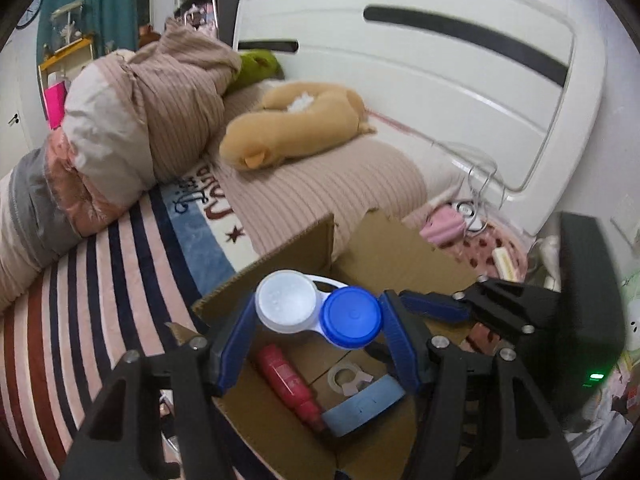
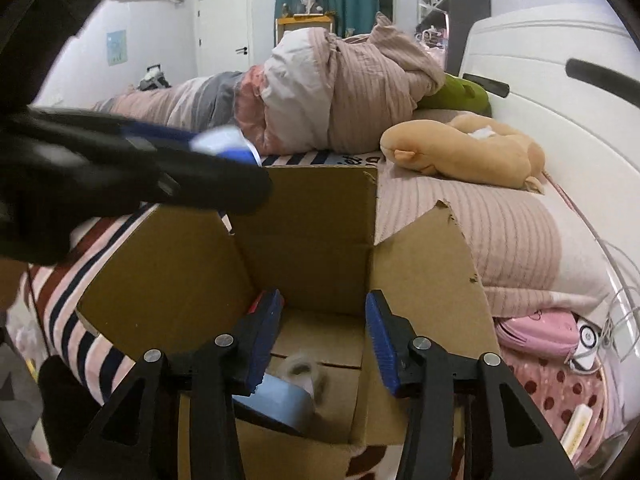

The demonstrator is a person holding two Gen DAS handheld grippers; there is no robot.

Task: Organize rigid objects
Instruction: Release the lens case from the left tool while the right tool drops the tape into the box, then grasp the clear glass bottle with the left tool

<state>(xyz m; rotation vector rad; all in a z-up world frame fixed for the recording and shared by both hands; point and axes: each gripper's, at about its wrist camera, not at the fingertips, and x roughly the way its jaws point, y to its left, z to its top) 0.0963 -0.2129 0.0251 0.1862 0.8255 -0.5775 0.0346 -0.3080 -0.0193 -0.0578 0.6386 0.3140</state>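
My left gripper (image 1: 318,314) is shut on a contact lens case (image 1: 320,312) with one white cap and one blue cap, held above the open cardboard box (image 1: 280,252). Inside the box lie a red bottle (image 1: 288,384), a blue tape roll (image 1: 362,404) and a small clear tape roll (image 1: 348,378). My right gripper (image 2: 324,316) is open and empty, its blue fingers over the box opening (image 2: 320,240), above the blue tape roll (image 2: 276,404). The left gripper with the case (image 2: 224,142) shows blurred at the left of the right wrist view.
The box stands on a bed with a striped blanket (image 1: 100,280). A tan plush toy (image 1: 296,124), a bundled duvet (image 1: 132,120) and a white headboard (image 1: 440,60) lie behind it. A pink pouch (image 2: 536,336) and cables (image 1: 476,196) lie at the right.
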